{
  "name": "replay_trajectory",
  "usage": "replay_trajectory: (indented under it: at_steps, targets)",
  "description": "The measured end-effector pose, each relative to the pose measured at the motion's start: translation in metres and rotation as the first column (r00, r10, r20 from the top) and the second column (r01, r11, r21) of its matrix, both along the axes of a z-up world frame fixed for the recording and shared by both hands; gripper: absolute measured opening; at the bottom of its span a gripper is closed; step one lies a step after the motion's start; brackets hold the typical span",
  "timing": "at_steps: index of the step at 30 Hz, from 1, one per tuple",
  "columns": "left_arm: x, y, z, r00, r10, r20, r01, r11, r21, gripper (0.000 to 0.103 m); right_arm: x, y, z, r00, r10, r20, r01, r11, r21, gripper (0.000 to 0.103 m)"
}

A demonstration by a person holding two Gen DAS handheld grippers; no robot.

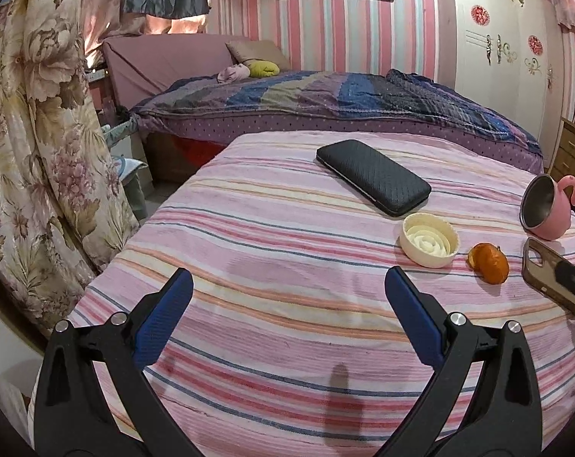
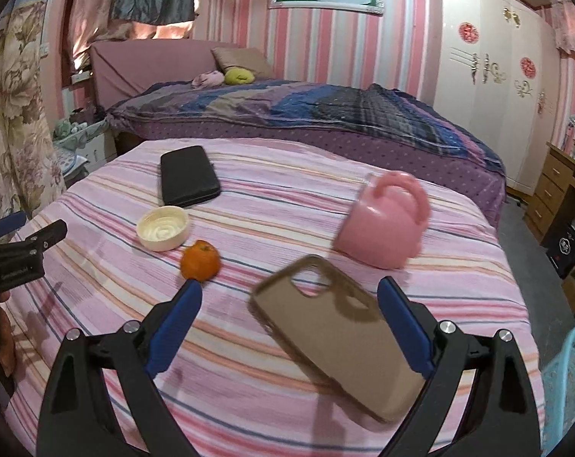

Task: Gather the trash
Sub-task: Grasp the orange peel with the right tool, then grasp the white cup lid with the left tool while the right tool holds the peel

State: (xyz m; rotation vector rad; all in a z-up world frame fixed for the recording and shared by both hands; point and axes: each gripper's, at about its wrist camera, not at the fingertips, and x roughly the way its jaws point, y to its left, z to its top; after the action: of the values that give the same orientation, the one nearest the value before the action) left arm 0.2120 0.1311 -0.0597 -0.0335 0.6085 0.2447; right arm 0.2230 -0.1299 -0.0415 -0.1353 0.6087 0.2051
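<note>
An orange peel lies on the striped tablecloth, beside a cream round lid. Both also show in the right wrist view: the peel and the lid. My left gripper is open and empty over bare cloth, left of the lid. My right gripper is open, with a tan phone case lying between its fingers, tilted; I cannot tell if it touches them. The peel sits just beyond the left fingertip.
A black wallet lies at the table's far side. A pink mug lies tipped on its side at the right. A blue basket stands off the table's right edge. A bed lies behind, floral curtain at left.
</note>
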Motion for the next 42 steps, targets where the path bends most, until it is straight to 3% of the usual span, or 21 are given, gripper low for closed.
replay_trajectory:
  at_steps: [12,21,24,31,35,40,42]
  targets:
    - [0.005,-0.003,-0.004,0.999,0.012,-0.030,-0.011,1.000,0.026,0.097,0.031,0.031,-0.011,0.993,0.078,-0.085,-0.077,0.997,0.013,0.090]
    - [0.012,-0.003,-0.008,0.997,0.016,-0.077,-0.014,1.000,0.024,0.098,0.052,0.053,-0.025,0.962,0.196,-0.192,-0.191,0.981,0.045,0.038]
    - [0.014,-0.005,-0.009,0.996,0.018,-0.091,-0.015,0.999,0.036,0.097,0.049,0.052,-0.026,0.954,0.236,-0.187,-0.225,0.971,0.076,0.027]
    - [0.024,-0.012,-0.013,0.990,-0.020,-0.140,0.023,1.000,0.020,0.097,0.024,0.041,-0.017,0.976,0.193,-0.098,-0.194,0.981,0.008,0.024]
    - [0.030,-0.042,-0.002,0.991,-0.098,-0.096,0.100,0.995,0.026,0.097,0.011,0.011,-0.007,0.989,0.134,-0.058,-0.134,0.991,-0.001,0.024]
    - [0.051,-0.085,-0.001,0.979,-0.168,-0.112,0.178,0.979,0.094,0.097,0.002,-0.013,-0.006,0.995,0.079,-0.056,-0.080,0.997,-0.021,0.024]
    - [0.061,-0.094,-0.003,0.975,-0.184,-0.128,0.195,0.977,0.081,0.097,-0.003,-0.029,-0.008,0.997,0.049,-0.061,-0.050,0.998,-0.022,0.024]
